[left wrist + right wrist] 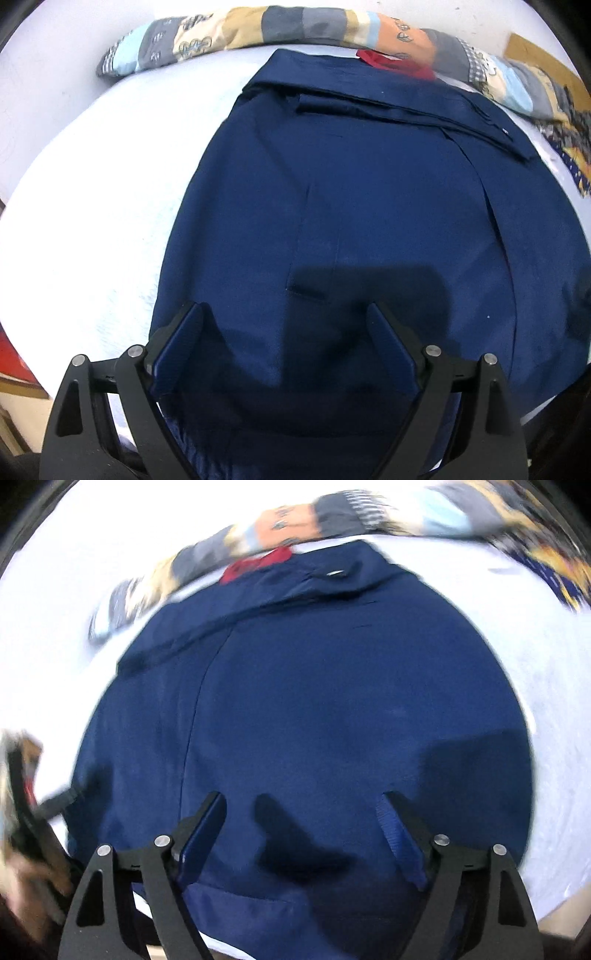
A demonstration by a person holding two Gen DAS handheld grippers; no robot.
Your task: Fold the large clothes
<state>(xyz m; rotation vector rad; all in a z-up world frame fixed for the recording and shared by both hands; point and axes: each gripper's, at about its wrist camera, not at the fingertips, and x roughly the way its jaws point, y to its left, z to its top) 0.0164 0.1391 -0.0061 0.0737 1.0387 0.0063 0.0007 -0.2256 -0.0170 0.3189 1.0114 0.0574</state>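
A large navy blue garment point(351, 206) lies spread flat on a white bed sheet point(92, 206), with a folded band across its far edge. It also fills the right wrist view point(314, 709). My left gripper point(286, 314) is open and empty, hovering just above the garment's near part. My right gripper point(303, 801) is open and empty too, just above the garment's near edge. The right wrist view is blurred by motion. The other gripper and the hand holding it point(26, 812) show at its left edge.
A patchwork quilt roll point(295, 26) lies along the far side of the bed, also in the right wrist view point(295, 517). A red cloth point(395, 62) pokes out beside the garment's far edge. A brown board point(543, 59) is at far right.
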